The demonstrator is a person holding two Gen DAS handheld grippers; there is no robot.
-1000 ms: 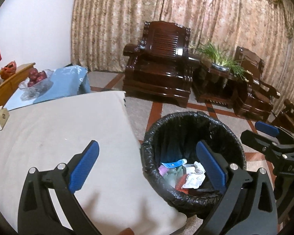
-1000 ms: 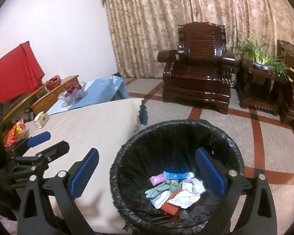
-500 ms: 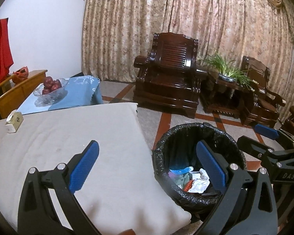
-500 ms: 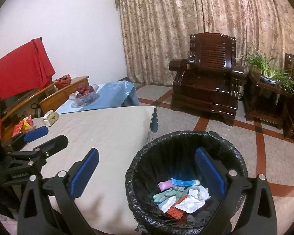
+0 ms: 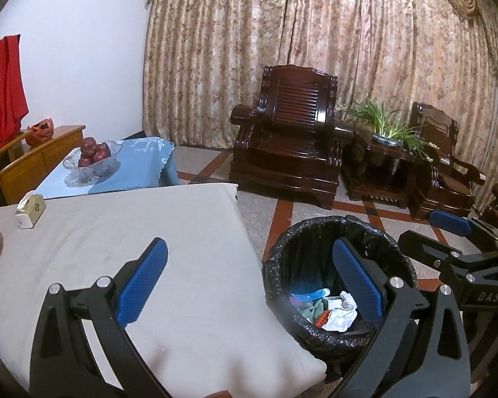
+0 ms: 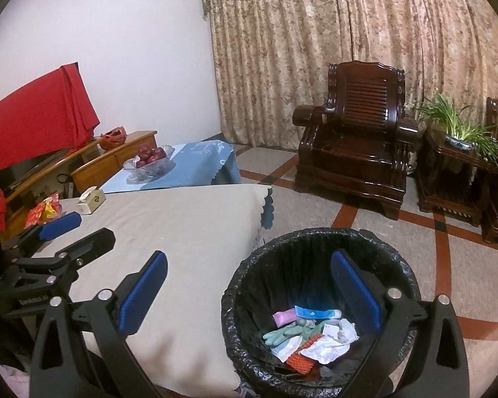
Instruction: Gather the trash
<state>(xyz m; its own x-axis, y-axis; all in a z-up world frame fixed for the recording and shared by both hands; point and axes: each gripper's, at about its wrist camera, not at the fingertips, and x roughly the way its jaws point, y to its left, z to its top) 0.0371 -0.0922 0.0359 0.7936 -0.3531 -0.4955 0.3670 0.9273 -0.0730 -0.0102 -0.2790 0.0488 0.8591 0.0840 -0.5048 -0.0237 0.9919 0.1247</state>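
I have both tongs spread wide and empty. The left tongs (image 5: 245, 280) hang over the near corner of the surface (image 5: 123, 232), which is draped in a beige cloth; the right tongs (image 6: 249, 283) sit above the bin (image 6: 318, 242), just beside that corner on the floor.

The trash (image 6: 310, 336) lies at the bottom of the bin's black liner: a crumpled white paper, a pale green glove, a pink packet, a blue-and-white tube and something ribbed and orange, all heaped and touching. I judge every piece light and soft; the paper will crush under the pads, the glove will flop, and the tube looks smooth enough to slip unless I pinch across its flat body.

On the cloth close to me I see nothing loose. At the far left edge stand a tissue box (image 6: 91, 200) and some red and yellow snack packets (image 6: 44, 212), apparently in a dish; whether those count as trash I cannot tell. If they do, I'd take a packet by its crimped edge, since foil slides and crackles. The liner itself is thin and slack; to lift it out I'd grip the folded rim (image 5: 318, 224), not the wall.
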